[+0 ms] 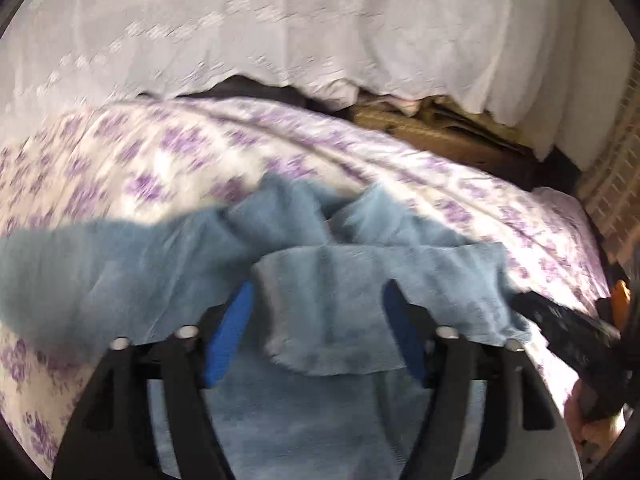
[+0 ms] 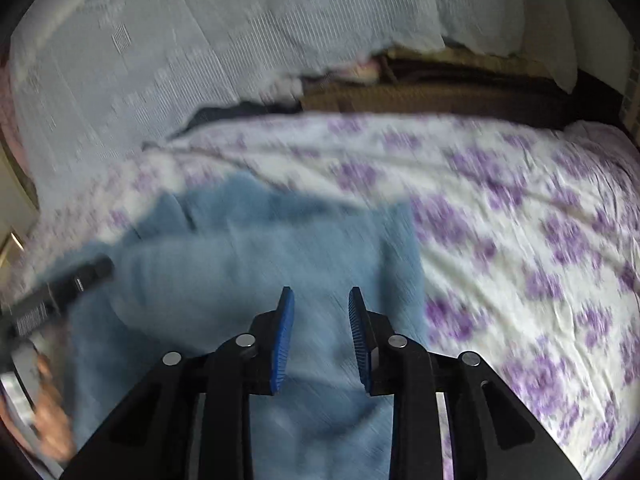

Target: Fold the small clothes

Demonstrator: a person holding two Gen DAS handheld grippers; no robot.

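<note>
The blue garment (image 1: 328, 308) lies rumpled on the floral bedsheet (image 2: 520, 208), seemingly part-folded (blur hampers judgement). Left gripper (image 1: 320, 320) and right gripper (image 2: 321, 336) both stand spread, pinching nothing; most folding remains.

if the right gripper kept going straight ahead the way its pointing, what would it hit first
Most likely the blue garment, which lies right ahead of the open right gripper on the floral bedsheet. The picture is blurred, so depth is uncertain.

blue garment (image 2: 256, 248) | rumpled, partly folded | on floral bedsheet (image 2: 520, 208)
</note>
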